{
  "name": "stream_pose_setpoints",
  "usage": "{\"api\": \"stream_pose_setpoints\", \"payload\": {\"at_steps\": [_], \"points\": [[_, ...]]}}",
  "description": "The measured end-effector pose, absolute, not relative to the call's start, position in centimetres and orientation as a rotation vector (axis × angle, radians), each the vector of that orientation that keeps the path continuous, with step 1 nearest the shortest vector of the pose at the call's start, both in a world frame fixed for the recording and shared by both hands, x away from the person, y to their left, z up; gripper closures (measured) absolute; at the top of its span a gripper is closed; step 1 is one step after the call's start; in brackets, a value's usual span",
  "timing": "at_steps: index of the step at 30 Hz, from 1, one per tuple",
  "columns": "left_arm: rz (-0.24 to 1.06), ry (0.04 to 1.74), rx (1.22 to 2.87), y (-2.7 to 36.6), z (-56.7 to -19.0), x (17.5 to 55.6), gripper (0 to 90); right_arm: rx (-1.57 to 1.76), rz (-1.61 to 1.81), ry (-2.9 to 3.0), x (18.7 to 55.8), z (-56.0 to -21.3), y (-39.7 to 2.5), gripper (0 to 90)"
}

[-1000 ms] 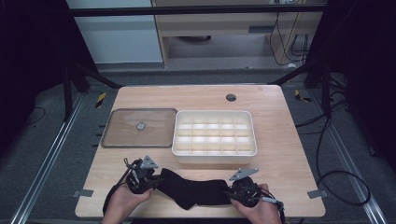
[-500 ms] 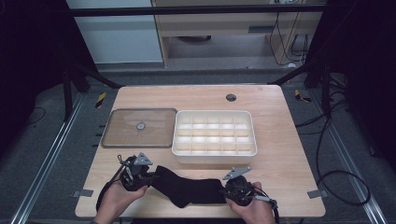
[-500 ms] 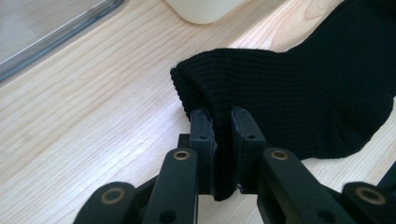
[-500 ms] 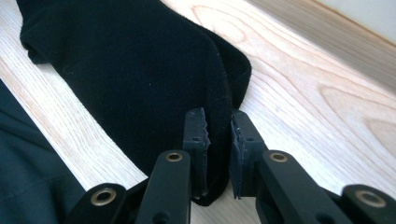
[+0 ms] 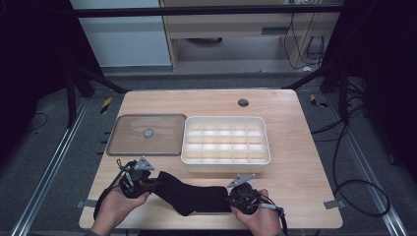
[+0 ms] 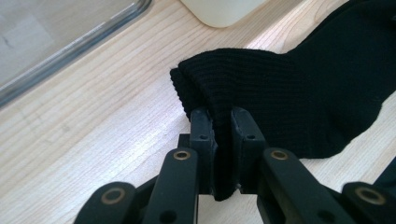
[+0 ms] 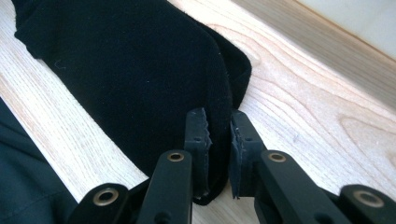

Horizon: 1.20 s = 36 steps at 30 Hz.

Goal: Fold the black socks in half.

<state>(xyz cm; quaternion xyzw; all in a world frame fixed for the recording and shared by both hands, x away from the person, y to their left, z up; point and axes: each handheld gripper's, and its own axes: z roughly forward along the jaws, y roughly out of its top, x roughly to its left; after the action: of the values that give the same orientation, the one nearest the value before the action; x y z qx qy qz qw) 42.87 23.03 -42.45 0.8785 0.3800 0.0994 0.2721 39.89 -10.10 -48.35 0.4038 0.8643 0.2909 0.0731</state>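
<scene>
At six o'clock on the worktop (image 5: 295, 167), both grippers' fingers pinch the sock (image 5: 192, 194): left gripper (image 6: 219, 123) one end, right gripper (image 7: 218, 126) the other. Folding seems underway. Next likely calls for bringing the ends together evenly.

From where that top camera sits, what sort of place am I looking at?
Probably a lab or test workshop: a lone wooden table on a metal frame, loose cables on the floor, and hand-held grippers, left and right, clamping a black sock.

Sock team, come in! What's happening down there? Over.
Left hand-held gripper shut on black sock, right hand-held gripper shut on other end. Sock lies flat on table. Nothing in the way.
</scene>
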Motion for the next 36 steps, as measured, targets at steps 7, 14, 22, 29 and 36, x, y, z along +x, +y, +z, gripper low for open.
{"api": "stream_pose_setpoints", "payload": {"at_steps": [7,14,22,29,36], "points": [[0.274,1.007,2.385,22.6,-41.3,42.7,80.9,1.208,0.877,2.59,40.0,-48.4,-9.6,80.0],[0.234,0.964,2.36,21.4,-40.3,41.9,81.1,1.212,0.881,2.587,40.1,-48.4,-9.1,80.0],[0.162,0.87,2.339,18.2,-39.5,41.1,81.0,1.221,0.902,2.59,40.3,-48.5,-8.7,80.0],[0.151,0.81,2.374,14.7,-40.5,40.7,81.0,1.207,0.933,2.591,40.7,-48.6,-8.3,80.0],[0.146,0.776,2.388,12.3,-41.5,41.0,80.9,1.219,0.961,2.586,40.8,-48.7,-8.1,79.9]]}}
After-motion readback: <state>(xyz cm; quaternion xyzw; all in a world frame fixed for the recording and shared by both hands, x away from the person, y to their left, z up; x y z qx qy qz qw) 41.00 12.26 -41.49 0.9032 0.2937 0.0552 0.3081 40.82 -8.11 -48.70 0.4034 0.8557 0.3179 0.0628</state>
